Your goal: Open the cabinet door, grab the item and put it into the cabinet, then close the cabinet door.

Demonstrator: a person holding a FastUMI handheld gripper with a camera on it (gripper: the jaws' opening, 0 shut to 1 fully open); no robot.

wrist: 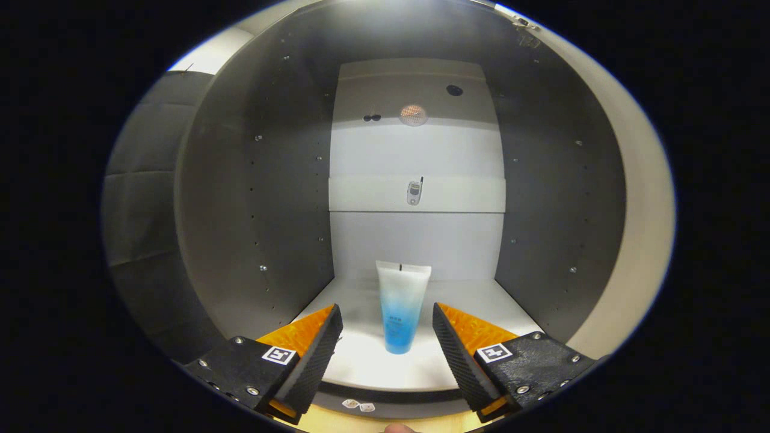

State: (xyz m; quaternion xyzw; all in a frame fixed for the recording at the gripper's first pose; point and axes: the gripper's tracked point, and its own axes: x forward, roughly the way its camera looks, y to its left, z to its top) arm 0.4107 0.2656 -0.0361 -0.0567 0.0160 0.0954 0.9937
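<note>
text: none legible | tube (402, 307): small print, too blurred to read

Tongs (387, 322) level, fingers apart, nothing btwn pads.

We see the cabinet (252, 198) open, its grey side walls dotted with peg holes and its back panel pale. On its white bottom shelf (361, 361) the tube (402, 305) stands upright on its blue cap end, clear fading to blue, its flat crimped end up.
</note>
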